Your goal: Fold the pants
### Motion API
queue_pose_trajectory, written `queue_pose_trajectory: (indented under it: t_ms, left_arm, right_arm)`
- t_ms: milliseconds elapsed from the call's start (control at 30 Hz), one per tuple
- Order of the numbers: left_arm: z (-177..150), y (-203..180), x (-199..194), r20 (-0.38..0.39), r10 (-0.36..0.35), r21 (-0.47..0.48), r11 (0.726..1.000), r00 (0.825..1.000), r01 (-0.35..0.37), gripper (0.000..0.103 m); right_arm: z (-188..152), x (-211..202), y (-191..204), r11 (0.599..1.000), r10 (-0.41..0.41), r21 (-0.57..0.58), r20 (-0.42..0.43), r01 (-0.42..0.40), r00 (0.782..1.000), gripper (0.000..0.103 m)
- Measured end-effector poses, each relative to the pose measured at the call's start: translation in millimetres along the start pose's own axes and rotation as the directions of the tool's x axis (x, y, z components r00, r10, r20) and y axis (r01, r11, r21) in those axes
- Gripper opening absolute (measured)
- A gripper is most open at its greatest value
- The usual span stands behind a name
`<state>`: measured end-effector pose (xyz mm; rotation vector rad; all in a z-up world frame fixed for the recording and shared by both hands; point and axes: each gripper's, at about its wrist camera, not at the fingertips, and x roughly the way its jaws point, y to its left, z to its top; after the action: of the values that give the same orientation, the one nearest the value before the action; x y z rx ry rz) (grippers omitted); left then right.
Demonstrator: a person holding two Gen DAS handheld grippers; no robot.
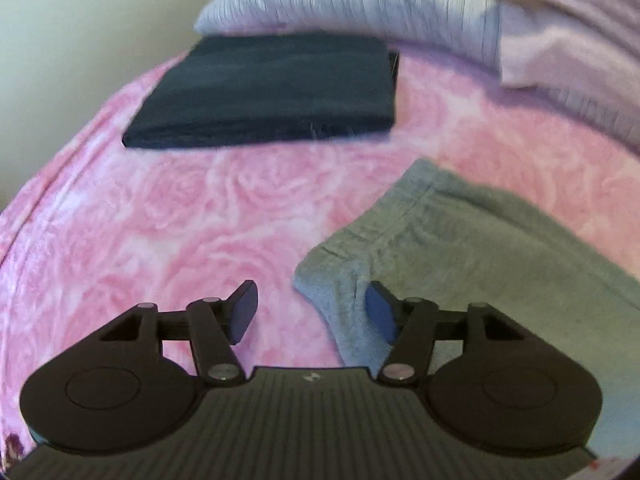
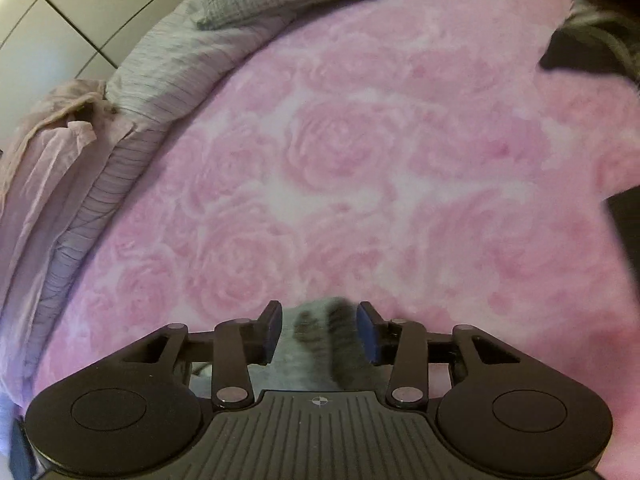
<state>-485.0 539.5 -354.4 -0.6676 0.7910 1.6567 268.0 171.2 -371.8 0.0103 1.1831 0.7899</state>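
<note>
**Grey pants on pink bed, both jaws parted**

Left wrist view: grey pants (image 1: 460, 240) lie on the pink rose-print blanket (image 1: 168, 220), spread toward lower right. A bunched corner of the cloth sits between the jaws of the left gripper (image 1: 310, 312), close against the right-hand pad; the left-hand pad is over bare blanket. Jaws roughly half spread, not pinching the cloth. Beyond, well apart from the pants, a folded dark navy garment (image 1: 264, 88) lies flat. Striped pale bedding (image 1: 360, 0) is heaped behind it.

Right wrist view: a blurred edge of the grey pants (image 2: 312, 340) shows between the jaws of the right gripper (image 2: 318, 332), which stand parted with gaps on both sides; no grip seen. Ahead is open pink blanket (image 2: 360, 160). Striped bedding (image 2: 160, 72) lines the left edge, and a dark item (image 2: 584, 48), unidentifiable, lies top right.
</note>
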Motion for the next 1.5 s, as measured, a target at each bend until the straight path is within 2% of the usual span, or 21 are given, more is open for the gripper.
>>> queue_pose_trajectory:
  t_ms: [67,133,267,367,467,567,600,700,800,867,933,967,1000,1033,1100,1133,1200,1267,1333,1400,1500]
  left_arm:
    - [-8.4,-5.3,-22.7,0.021,-0.051,0.043,0.998,0.999,0.050,0.055]
    - [-25.7,-11.0,-42.5,-0.001,-0.109,0.077,0.991,0.994,0.109,0.055]
    - [-71.7,-10.2,-70.8,-0.132,-0.177,0.068,0.980,0.975,0.187,0.055]
    - [-97.6,0.7,-89.9,-0.205,-0.211,0.029,0.975,0.956,0.222,0.055]
    - [-112.4,12.3,-97.6,-0.254,-0.235,-0.006,0.970,0.938,0.242,0.055]
    - [-121.0,16.0,-103.5,-0.273,-0.257,0.013,0.963,0.927,0.271,0.055]
    - [-122.5,18.0,-105.3,-0.275,-0.269,0.019,0.958,0.923,0.285,0.055]
    - [-126.5,27.7,-113.1,-0.266,-0.293,0.074,0.944,0.918,0.322,0.055]
    - [-133.7,50.1,-118.3,-0.227,-0.231,0.171,0.947,0.946,0.272,0.055]
    - [-141.3,70.5,-115.4,-0.237,-0.151,0.195,0.960,0.960,0.199,0.053]
    - [-145.8,87.7,-119.4,-0.229,-0.123,0.188,0.968,0.966,0.168,0.053]
    - [-148.1,93.2,-124.2,-0.213,-0.121,0.188,0.969,0.969,0.162,0.054]
    - [-151.4,95.8,-129.3,-0.198,-0.130,0.189,0.968,0.972,0.168,0.054]
    - [-155.2,96.2,-133.7,-0.191,-0.143,0.193,0.965,0.971,0.180,0.055]
    - [-166.5,91.6,-140.1,-0.198,-0.176,0.208,0.954,0.964,0.217,0.055]
    - [-173.8,88.4,-141.3,-0.204,-0.190,0.214,0.949,0.960,0.233,0.056]
    - [-193.3,85.2,-140.4,-0.215,-0.186,0.227,0.945,0.959,0.235,0.056]
    - [-212.9,90.5,-141.5,-0.206,-0.161,0.219,0.954,0.965,0.206,0.059]
    - [-225.2,95.7,-151.7,-0.190,-0.155,0.209,0.958,0.970,0.194,0.060]
    - [-232.1,97.3,-161.6,-0.222,-0.133,0.223,0.958,0.966,0.183,0.060]
    - [-239.3,101.4,-181.2,-0.300,-0.119,0.215,0.958,0.946,0.189,0.059]
  right_arm:
    - [-6.2,-21.9,-0.1,0.998,-0.030,-0.059,0.022,0.031,0.999,0.039]
    - [-20.8,-42.5,-2.3,0.992,-0.045,-0.120,0.017,0.047,0.999,0.039]
    - [-69.2,-82.0,-38.9,0.990,-0.102,-0.104,-0.069,0.095,0.992,0.039]
    - [-112.7,-114.9,-79.7,0.991,-0.128,0.034,-0.099,0.132,0.987,0.040]
    - [-152.3,-135.6,-110.4,0.970,-0.086,0.218,-0.098,0.106,0.991,0.046]
    - [-183.2,-130.1,-121.2,0.939,-0.029,0.341,-0.064,0.049,0.998,0.046]
    - [-191.9,-125.5,-117.6,0.938,-0.019,0.345,-0.043,0.033,0.999,0.035]
    - [-194.6,-128.6,-95.1,0.973,-0.111,0.205,0.010,0.107,0.994,0.018]
    - [-195.5,-135.7,-82.3,0.973,-0.230,0.038,0.029,0.229,0.973,0.019]
    - [-195.8,-131.2,-66.7,0.955,-0.293,-0.043,0.011,0.293,0.956,0.028]
    - [-194.1,-137.8,-47.7,0.906,-0.413,-0.092,0.027,0.413,0.911,0.032]
    - [-196.0,-147.2,-37.0,0.880,-0.459,-0.100,0.074,0.465,0.885,0.032]
    - [-202.0,-158.3,-26.4,0.874,-0.458,-0.109,0.136,0.473,0.878,0.033]
    - [-210.2,-167.8,-15.3,0.890,-0.408,-0.137,0.184,0.435,0.894,0.035]
    - [-233.6,-174.9,10.3,0.920,-0.263,-0.252,0.172,0.300,0.949,0.040]
    - [-247.6,-173.3,22.3,0.914,-0.212,-0.321,0.141,0.247,0.967,0.041]
    - [-284.9,-165.9,42.1,0.865,-0.146,-0.473,0.079,0.166,0.986,0.041]
    - [-319.2,-153.6,49.0,0.807,-0.145,-0.576,0.014,0.126,0.989,0.041]
    - [-349.5,-137.1,41.8,0.764,-0.224,-0.634,-0.088,0.119,0.971,0.043]
    - [-368.8,-147.3,37.2,0.714,-0.204,-0.691,-0.044,0.118,0.978,0.046]
    - [-369.5,-158.4,31.9,0.708,-0.243,-0.703,-0.151,0.069,0.958,0.048]
